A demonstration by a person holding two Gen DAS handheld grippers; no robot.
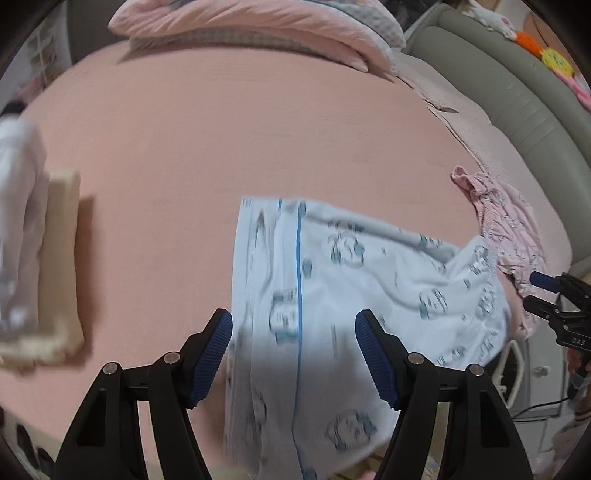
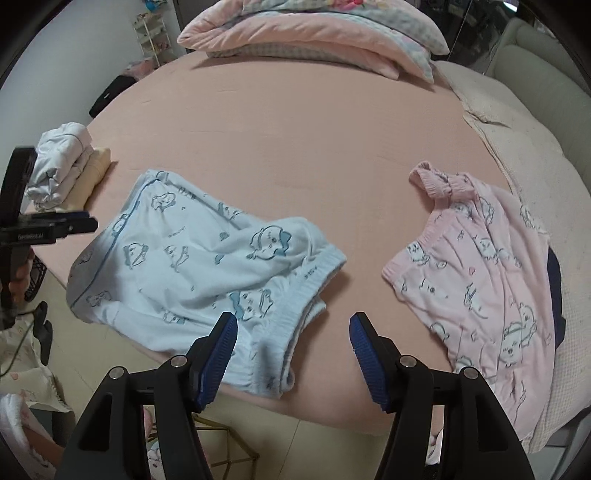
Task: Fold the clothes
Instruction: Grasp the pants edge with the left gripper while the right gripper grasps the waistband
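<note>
Two hazards to note, both tied to the blue printed shorts [image 2: 192,266].

1. Slide off the bed [image 2: 295,140]. Cause: near hem and waistband lying right at the front edge of the mattress, with floor directly below. Likely result of any pull toward the operator: whole garment off the sheet.
2. Uneven pinch. Cause: cloth rumpled, with a loose ridge running across the middle and the elastic waistband doubled over itself. Likely result of closing on a bunched spot: one layer caught, the other left behind, and a crooked crease.

Secondary hazard: snagging the pink printed garment [image 2: 480,266], lying apart to the right of the blue one, its edge near the right tool in the left wrist view.

Gripper state
- Left gripper [image 1: 293,321]: fingers spread wide, nothing between the pads.
- Right gripper [image 2: 293,325]: fingers spread wide, nothing between the pads.

Position of the garment
- Relative to the left gripper: directly below and ahead, piped side seam running between the two fingers; left view blurred, so contact not determinable.
- Relative to the right gripper: waistband end just beside the left finger, most of the cloth ahead and to the left; bare sheet between the fingers.
- Elsewhere: stack of folded clothes [image 2: 70,166] at the left edge of the bed, well apart; heaped quilt [image 2: 306,33] at the far side.
</note>
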